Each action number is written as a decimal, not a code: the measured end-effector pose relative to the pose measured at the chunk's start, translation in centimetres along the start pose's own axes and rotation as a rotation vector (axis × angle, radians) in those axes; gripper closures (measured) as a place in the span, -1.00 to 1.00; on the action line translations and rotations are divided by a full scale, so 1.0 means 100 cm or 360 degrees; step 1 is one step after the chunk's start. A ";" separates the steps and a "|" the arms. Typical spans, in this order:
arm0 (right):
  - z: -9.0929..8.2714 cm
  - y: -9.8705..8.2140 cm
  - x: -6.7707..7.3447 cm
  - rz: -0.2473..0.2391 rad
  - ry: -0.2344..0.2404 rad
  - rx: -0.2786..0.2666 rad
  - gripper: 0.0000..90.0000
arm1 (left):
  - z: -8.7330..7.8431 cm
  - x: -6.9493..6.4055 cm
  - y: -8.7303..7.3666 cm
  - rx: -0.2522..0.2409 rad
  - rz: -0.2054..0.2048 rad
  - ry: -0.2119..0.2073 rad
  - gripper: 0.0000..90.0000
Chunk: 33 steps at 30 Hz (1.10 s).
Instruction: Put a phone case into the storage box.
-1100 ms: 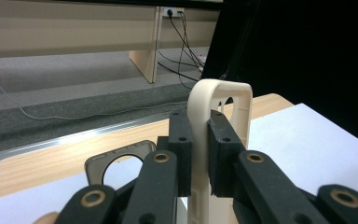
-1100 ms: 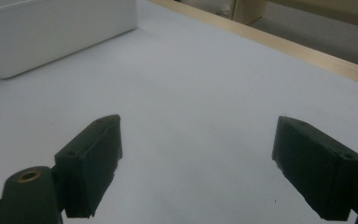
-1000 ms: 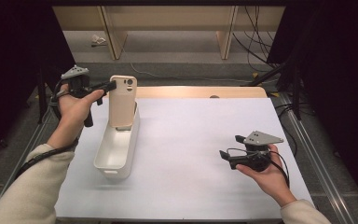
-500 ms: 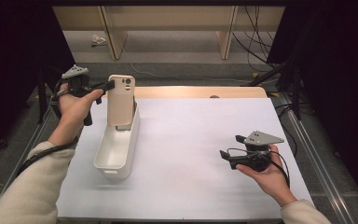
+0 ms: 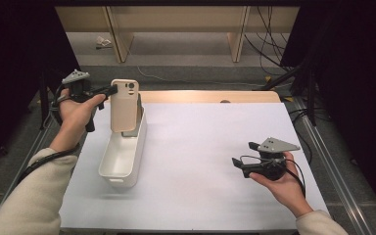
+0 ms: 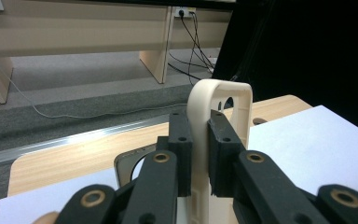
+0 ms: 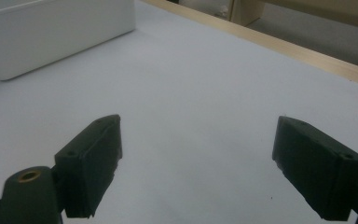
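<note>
1. Left gripper [image 5: 108,90], far-left of the tabletop [image 5: 200,147]: reached in level from the left, jaws clamped on the left edge of a beige phone case [image 5: 125,105] near its top. In the left gripper view the pads [image 6: 181,154] squeezed the case's thin edge [image 6: 200,140] from both sides.
2. Phone case stood upright, long axis vertical, camera cutout end up, back face toward the high camera. Lower end sat in the far end of the white bin [image 5: 122,156], beside a darker flat item [image 5: 136,128] that also leaned there; couldn't tell what it was.
3. Bin: oblong, long axis running near-to-far on the white sheet.
4. Right gripper [image 5: 237,164], near-right: held just over the sheet, pointed left toward the bin, jaws spread wide, nothing between them [image 7: 196,163].
</note>
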State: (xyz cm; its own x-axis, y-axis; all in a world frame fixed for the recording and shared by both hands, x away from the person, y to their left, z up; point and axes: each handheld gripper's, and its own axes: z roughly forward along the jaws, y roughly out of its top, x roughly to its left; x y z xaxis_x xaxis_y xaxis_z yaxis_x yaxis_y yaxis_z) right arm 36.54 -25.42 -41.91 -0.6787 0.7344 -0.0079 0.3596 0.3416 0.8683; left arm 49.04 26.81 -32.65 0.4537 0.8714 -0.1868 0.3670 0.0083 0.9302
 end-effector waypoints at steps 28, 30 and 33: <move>0.000 0.000 0.000 -0.0001 0.0004 0.0004 -0.63 | 0.016 0.004 -0.007 0.0008 0.0043 -0.0021 0.81; 0.000 0.000 0.000 -0.0001 0.0004 0.0006 -0.63 | 0.019 0.004 -0.009 0.0016 0.0059 -0.0020 0.81; 0.000 0.000 0.000 -0.0001 0.0003 0.0005 -0.63 | 0.022 0.006 -0.012 0.0020 0.0051 -0.0026 0.81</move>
State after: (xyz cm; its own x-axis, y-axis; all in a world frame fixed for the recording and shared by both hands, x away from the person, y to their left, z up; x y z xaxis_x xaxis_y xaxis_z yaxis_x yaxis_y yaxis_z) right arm 36.56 -25.43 -41.94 -0.6800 0.7332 -0.0072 0.3615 0.3438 0.8667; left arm 50.64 26.22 -34.54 0.4784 0.8630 -0.1624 0.3623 -0.0255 0.9317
